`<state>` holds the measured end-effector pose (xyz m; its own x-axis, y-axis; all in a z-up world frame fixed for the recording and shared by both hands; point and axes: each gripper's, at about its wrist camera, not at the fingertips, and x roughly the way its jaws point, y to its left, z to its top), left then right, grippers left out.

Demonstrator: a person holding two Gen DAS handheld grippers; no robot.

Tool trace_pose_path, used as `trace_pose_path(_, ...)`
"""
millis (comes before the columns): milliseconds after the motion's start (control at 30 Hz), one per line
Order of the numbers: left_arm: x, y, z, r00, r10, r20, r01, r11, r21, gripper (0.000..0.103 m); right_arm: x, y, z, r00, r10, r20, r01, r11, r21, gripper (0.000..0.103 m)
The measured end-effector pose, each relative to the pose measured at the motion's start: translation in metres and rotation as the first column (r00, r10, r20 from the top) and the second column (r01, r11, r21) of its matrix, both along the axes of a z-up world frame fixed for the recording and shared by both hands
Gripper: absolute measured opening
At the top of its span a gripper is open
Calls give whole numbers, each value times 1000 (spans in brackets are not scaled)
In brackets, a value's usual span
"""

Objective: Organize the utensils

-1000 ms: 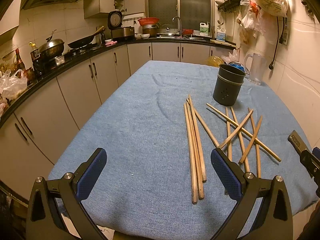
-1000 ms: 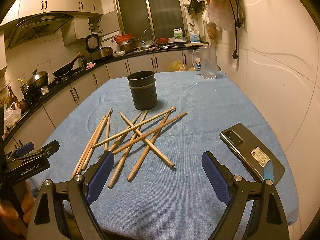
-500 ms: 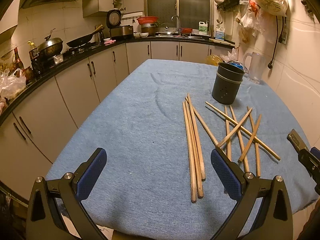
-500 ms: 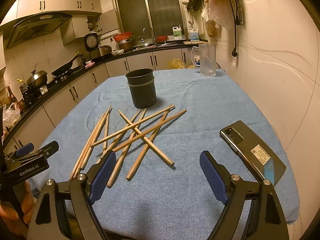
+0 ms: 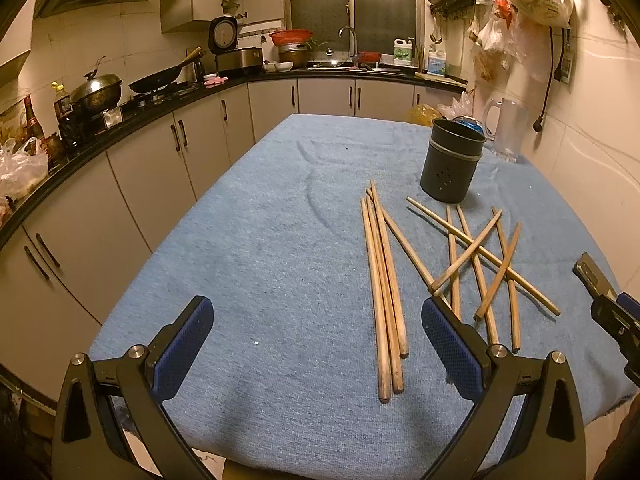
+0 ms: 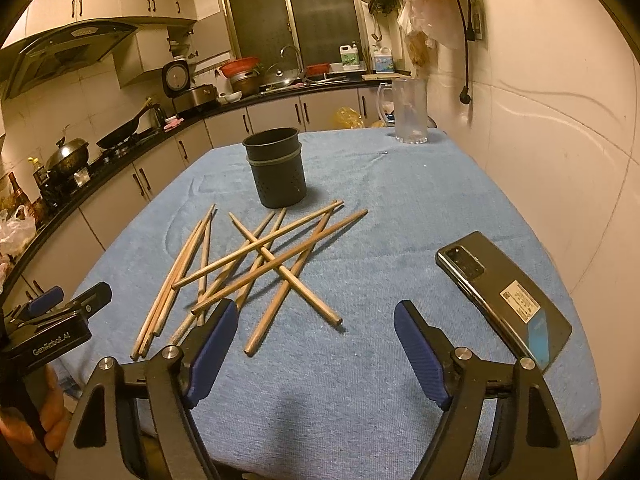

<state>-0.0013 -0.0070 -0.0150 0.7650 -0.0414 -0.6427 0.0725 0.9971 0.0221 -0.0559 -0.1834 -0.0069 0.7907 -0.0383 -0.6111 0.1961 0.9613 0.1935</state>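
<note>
Several wooden chopsticks lie scattered and crossed on a blue cloth-covered table. A dark perforated utensil holder stands upright behind them. My left gripper is open and empty above the table's near edge, left of the chopsticks. My right gripper is open and empty near the front edge, its left finger over the chopsticks' near ends. The left gripper also shows at the left of the right wrist view.
A black phone lies face down at the right front of the table. A clear glass pitcher stands at the far right corner. Kitchen cabinets and a counter with pots run along the left. A tiled wall is close on the right.
Both grippers have risen or drawn back slightly, so the table looks a little further away. The chopsticks, holder and phone have not moved.
</note>
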Motion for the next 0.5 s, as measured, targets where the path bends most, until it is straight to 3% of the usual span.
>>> trace_pose_path(500, 0, -3, -3, 1000, -9, -7, 9, 1000, 4, 103, 7, -1, -8, 999, 4, -40, -4, 1000, 10, 81)
